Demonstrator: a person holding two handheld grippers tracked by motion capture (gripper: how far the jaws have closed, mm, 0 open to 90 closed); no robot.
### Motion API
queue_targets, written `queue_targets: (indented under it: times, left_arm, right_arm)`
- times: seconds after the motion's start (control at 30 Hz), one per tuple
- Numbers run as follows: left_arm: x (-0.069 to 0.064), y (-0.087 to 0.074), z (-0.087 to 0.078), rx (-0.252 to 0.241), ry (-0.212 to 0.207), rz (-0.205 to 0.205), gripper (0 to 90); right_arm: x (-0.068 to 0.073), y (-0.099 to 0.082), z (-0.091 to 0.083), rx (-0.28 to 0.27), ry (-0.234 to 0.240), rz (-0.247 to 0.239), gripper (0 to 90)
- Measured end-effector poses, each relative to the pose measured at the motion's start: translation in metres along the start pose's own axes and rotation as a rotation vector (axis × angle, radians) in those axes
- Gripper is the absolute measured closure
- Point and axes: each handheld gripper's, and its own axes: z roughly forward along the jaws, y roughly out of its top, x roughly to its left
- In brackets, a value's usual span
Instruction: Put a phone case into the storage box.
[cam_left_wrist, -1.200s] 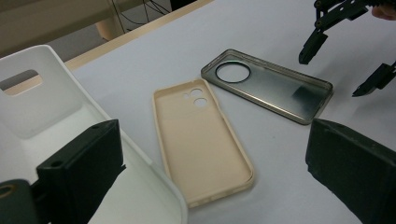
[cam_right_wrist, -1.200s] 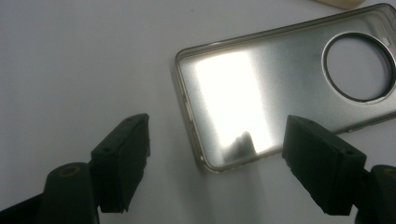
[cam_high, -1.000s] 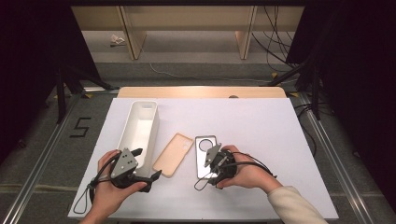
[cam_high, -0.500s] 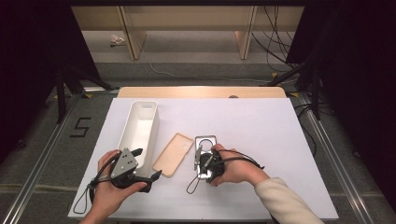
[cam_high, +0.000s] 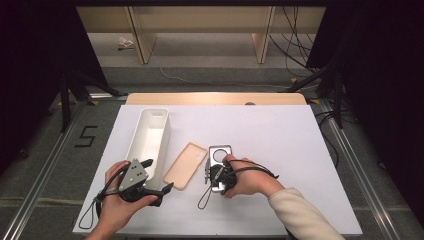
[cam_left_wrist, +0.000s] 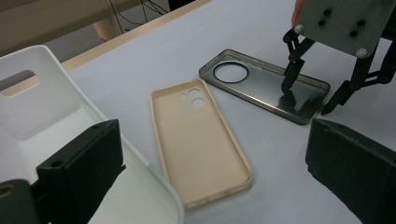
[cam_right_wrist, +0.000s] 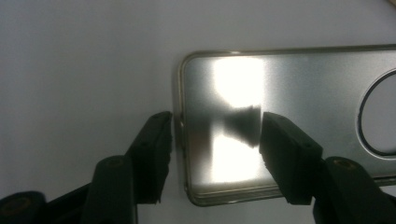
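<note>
The right gripper (cam_high: 216, 176) points down at the near short end of the grey phone case (cam_high: 220, 159), which lies flat, inside up, on the white bench (cam_high: 300, 165) a little right of the middle of the near half. In the right gripper view, its 2 black jaws straddle that end wall: 1 jaw stands outside on the bench surface just beside the rim, the other inside the case on its shiny floor. A gap shows between the inner pad and the wall, so the jaws stand half-wide and do not pinch yet; they have just been closing, with the case's end wall between them. In the left gripper view the right gripper (cam_left_wrist: 308, 88) appears from the side, 1 fingertip touching down inside the grey phone case (cam_left_wrist: 261, 84) and the other beyond its end.

The left gripper (cam_high: 150, 187) rests low near the near left corner of the bench, jaws spread wide and holding nothing, 1 jaw over the near end of the white tray (cam_high: 150, 135). Between the 2 grippers lies a beige phone case (cam_high: 186, 165), inside up and slanted, just beside the grey one without touching it. In the left gripper view the beige phone case (cam_left_wrist: 201, 140) shows 2 round camera holes, and the white tray (cam_left_wrist: 46, 107) has a slot handle in its far wall.
</note>
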Motion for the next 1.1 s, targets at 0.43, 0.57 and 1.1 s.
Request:
queue_targets:
  times: [0.43,0.57,1.1]
  left_arm:
    - [0.000,0.000,0.000,-0.001,-0.002,0.000,3.8]
    - [-0.001,0.000,0.000,0.000,-0.003,0.000,3.9]
    - [-0.001,0.000,0.000,-0.005,-0.006,-0.004,4.1]
  right_arm:
    - [0.005,0.004,-0.002,0.037,0.017,-0.023,61.5]
    - [0.007,0.005,-0.003,0.045,0.023,-0.049,66.6]
    - [0.013,0.008,-0.003,0.061,0.014,-0.059,81.6]
